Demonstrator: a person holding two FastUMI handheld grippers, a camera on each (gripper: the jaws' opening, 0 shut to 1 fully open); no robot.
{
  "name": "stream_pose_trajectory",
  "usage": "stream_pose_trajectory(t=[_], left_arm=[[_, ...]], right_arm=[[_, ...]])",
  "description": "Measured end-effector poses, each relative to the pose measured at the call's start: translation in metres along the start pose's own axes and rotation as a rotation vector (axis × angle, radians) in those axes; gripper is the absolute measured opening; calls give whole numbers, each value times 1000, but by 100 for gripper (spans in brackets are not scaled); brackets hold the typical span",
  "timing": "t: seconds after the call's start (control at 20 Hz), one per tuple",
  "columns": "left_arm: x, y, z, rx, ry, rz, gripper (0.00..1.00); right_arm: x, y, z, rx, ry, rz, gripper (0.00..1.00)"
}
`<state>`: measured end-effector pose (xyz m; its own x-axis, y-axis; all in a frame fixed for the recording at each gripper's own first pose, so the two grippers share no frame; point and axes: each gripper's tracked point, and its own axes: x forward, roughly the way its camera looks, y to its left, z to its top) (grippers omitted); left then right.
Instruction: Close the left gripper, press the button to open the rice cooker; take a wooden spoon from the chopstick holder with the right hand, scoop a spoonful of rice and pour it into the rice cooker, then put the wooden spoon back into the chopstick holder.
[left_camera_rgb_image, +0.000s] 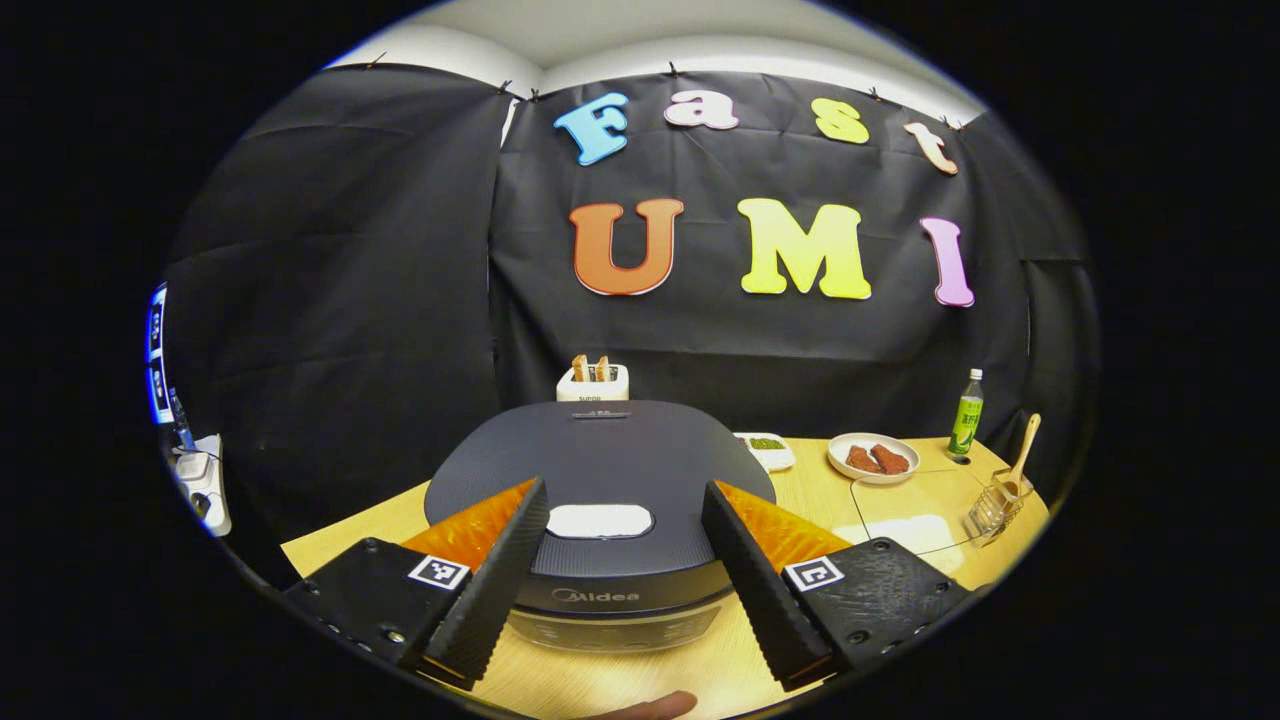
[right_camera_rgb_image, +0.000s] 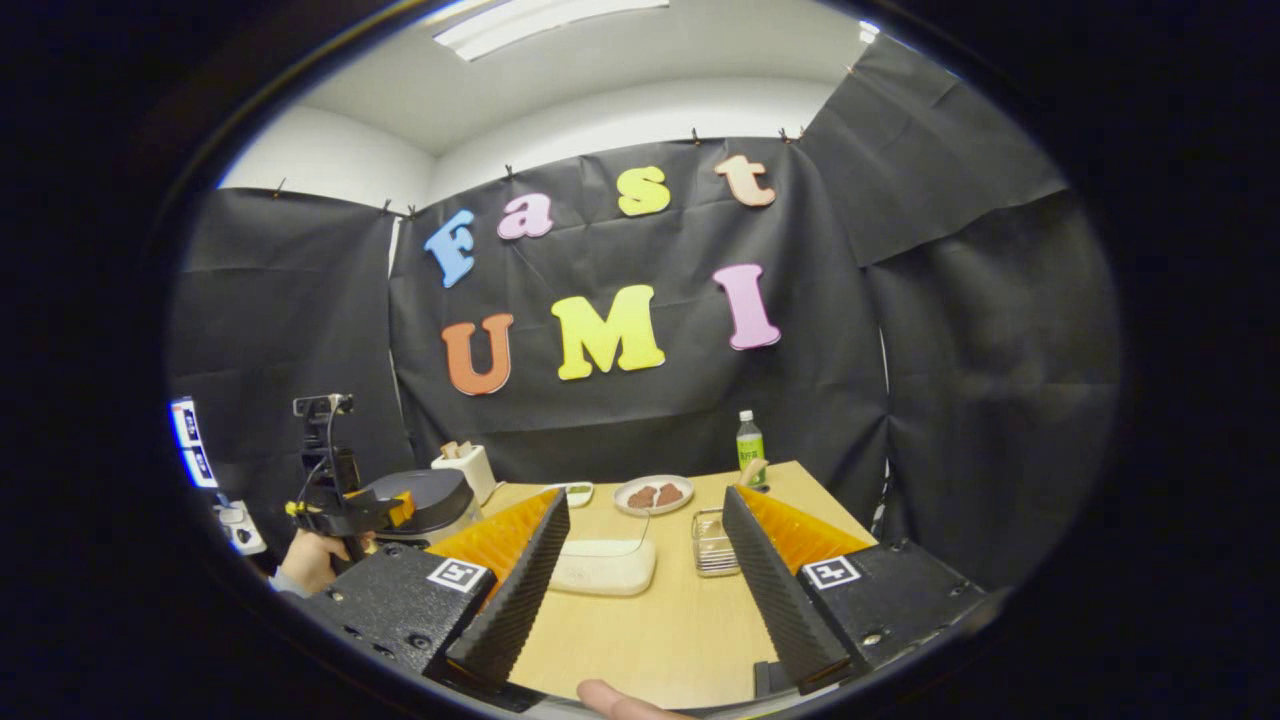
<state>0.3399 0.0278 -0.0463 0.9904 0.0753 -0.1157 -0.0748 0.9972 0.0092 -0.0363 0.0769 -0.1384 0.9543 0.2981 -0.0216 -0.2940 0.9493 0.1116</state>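
The dark grey rice cooker (left_camera_rgb_image: 600, 455) stands right in front of my left gripper (left_camera_rgb_image: 625, 490), its lid down and the white button (left_camera_rgb_image: 600, 520) between the spread fingers. That gripper is open and hovers just short of the lid. The wooden spoon (left_camera_rgb_image: 1022, 455) stands upright in the wire chopstick holder (left_camera_rgb_image: 993, 508) at the table's far right. A clear-lidded box of rice (right_camera_rgb_image: 605, 565) lies ahead of my right gripper (right_camera_rgb_image: 645, 500), which is open and holds nothing. The holder (right_camera_rgb_image: 712, 545) and spoon handle (right_camera_rgb_image: 752, 470) sit just beyond its right finger. The cooker (right_camera_rgb_image: 430, 500) is at the left there.
A white toaster (left_camera_rgb_image: 592, 382) stands behind the cooker. A plate of brown food (left_camera_rgb_image: 873, 457), a small white dish (left_camera_rgb_image: 768, 448) and a green bottle (left_camera_rgb_image: 966, 412) line the back of the wooden table (right_camera_rgb_image: 660, 640). A hand (right_camera_rgb_image: 312, 560) holds the left gripper's handle.
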Motion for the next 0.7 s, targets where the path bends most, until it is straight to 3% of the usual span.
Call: stream_pose_trajectory(t=[0.35,0.7], left_arm=[[-21,0,7,68,33,24,96],[-94,-7,46,89,8,-17,96]], right_arm=[[2,-5,6,-2,-9,-22,99],[-2,2,13,2,-44,-14,99]])
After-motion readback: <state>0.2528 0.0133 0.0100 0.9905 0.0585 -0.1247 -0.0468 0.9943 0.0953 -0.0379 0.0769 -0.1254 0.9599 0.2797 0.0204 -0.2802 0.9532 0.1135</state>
